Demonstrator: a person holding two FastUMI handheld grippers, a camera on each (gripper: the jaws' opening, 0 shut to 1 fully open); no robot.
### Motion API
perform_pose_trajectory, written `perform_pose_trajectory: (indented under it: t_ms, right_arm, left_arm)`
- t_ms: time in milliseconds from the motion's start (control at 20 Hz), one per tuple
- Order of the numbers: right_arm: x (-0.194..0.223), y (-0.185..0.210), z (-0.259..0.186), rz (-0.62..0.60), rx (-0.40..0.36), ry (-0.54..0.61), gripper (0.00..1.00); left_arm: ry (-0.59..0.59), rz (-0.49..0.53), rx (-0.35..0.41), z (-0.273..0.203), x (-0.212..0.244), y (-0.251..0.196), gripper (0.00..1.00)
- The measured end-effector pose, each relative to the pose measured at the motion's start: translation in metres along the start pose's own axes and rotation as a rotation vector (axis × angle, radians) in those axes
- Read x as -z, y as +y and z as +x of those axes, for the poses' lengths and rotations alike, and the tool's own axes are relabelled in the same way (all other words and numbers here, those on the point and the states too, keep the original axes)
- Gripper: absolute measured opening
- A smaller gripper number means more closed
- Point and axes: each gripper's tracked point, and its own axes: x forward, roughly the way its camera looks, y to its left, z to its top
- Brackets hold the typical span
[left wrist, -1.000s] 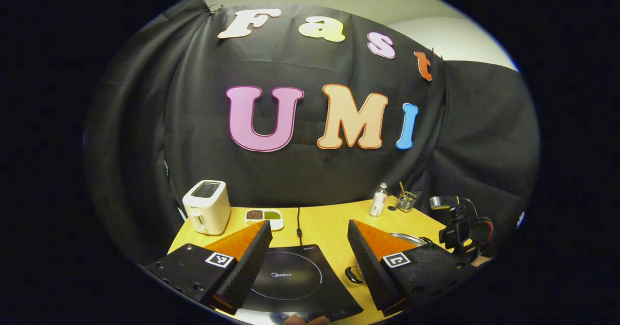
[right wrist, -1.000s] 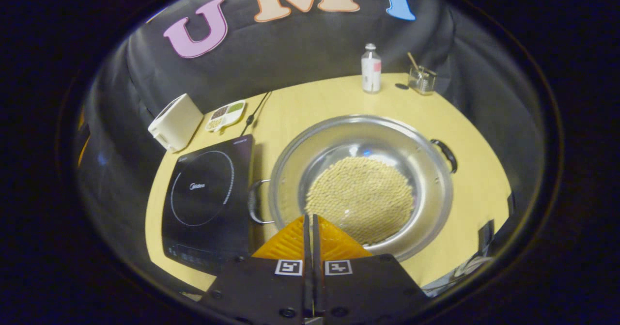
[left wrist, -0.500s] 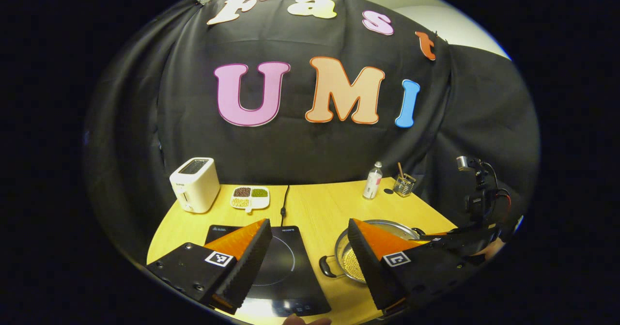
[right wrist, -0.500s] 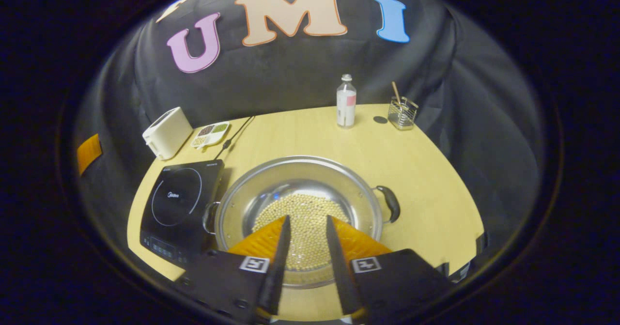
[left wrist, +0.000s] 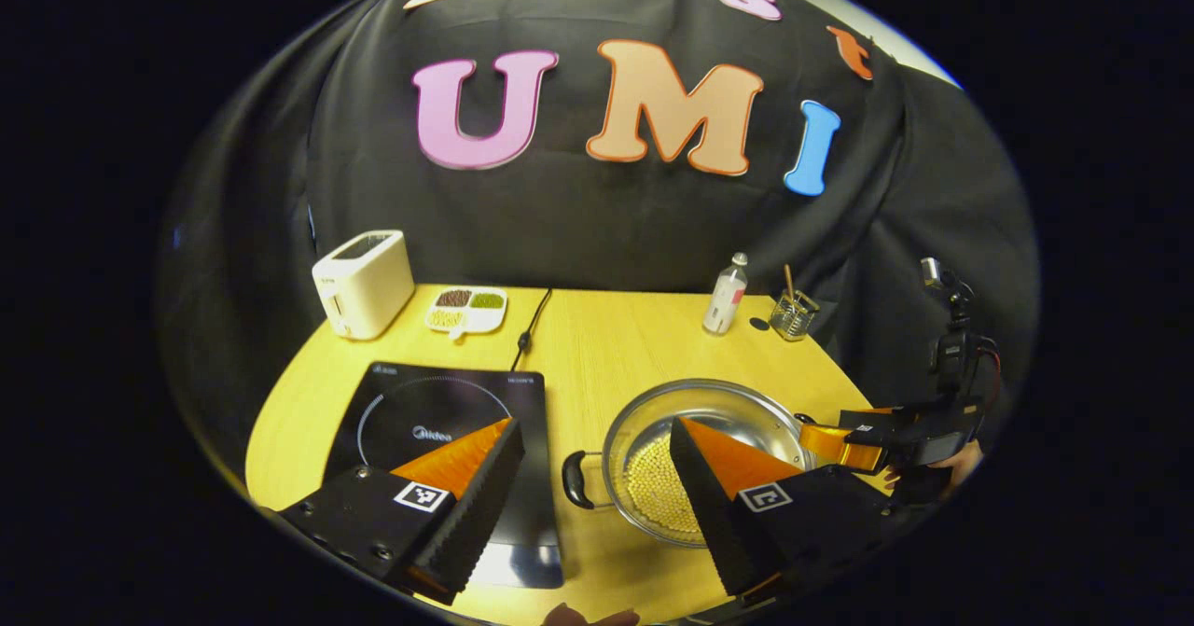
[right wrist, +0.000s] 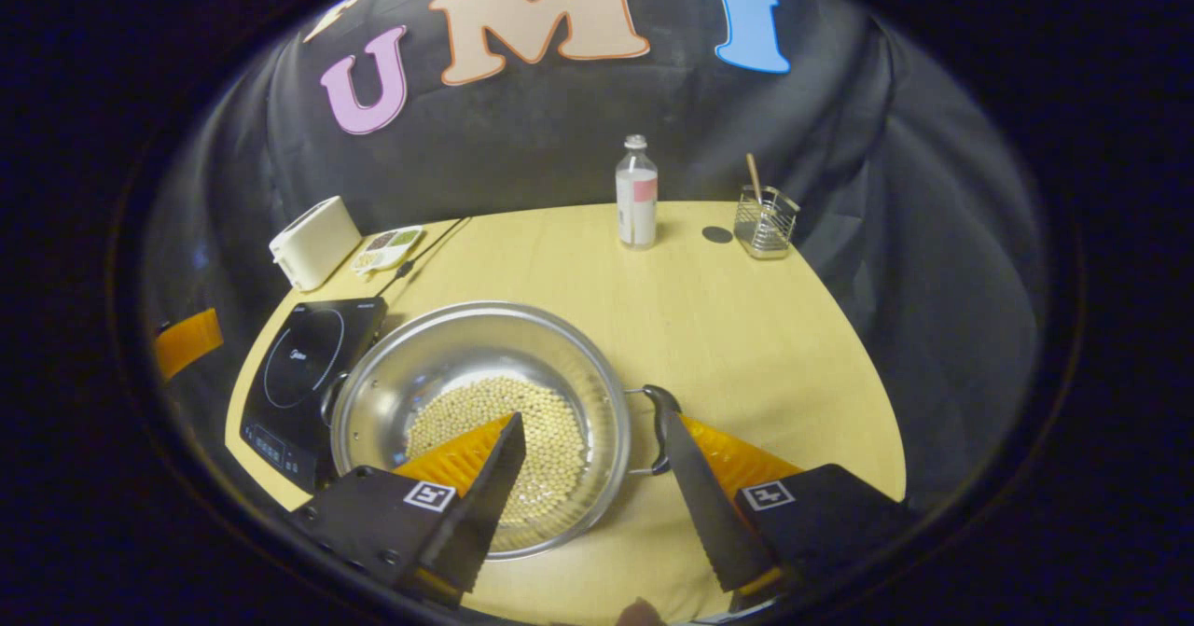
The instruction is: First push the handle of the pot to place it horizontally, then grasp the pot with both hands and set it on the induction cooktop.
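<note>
Cooktop: the induction cooktop [left wrist: 438, 430] lies flat on the left of the tabletop [left wrist: 616, 346], its ring bare; the pot must end up centred on it.
Left gripper: the left gripper [left wrist: 592, 500] hangs above the gap between cooktop and pot, fingers spread wide and holding nothing.
Left handle: the pot's left handle [left wrist: 574, 479] points toward the cooktop, just below and between those fingers; I judge the gripper should drop straight down and close across the loop, not on the rim.
Pot: the steel pot [right wrist: 480, 421] sits on the tabletop just beside the cooktop, beans covering its bottom; its handles look roughly level left to right.
Right handle: the right handle [right wrist: 658, 425] lies between the right gripper's fingers.
Right gripper: the right gripper [right wrist: 597, 505] has its fingers wide apart, not yet gripping; from the left gripper view it reaches in at the pot's far side.
Advice: close both grips together, lift evenly so the beans stay in, then carry leftward.
</note>
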Motion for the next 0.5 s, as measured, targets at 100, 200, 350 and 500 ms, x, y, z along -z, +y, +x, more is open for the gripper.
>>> perform_pose_trajectory:
  t_ms: [100, 200, 350, 500]
  right_arm:
    - [0.000, -0.008, 0.006, 0.003, -0.007, 0.008, 0.94]
    - [0.002, -0.011, 0.015, 0.007, -0.019, 0.021, 0.96]
    - [0.010, -0.014, 0.028, 0.004, -0.033, 0.046, 0.96]
    - [0.020, -0.017, 0.040, 0.004, -0.042, 0.082, 0.96]
  left_arm:
    - [0.039, -0.036, -0.006, 0.012, 0.013, -0.002, 0.97]
    - [0.090, -0.036, -0.013, 0.026, 0.027, 0.000, 0.97]
    - [0.162, -0.037, -0.015, 0.044, 0.048, 0.003, 0.97]
    - [0.223, -0.043, -0.008, 0.062, 0.066, 0.004, 0.97]
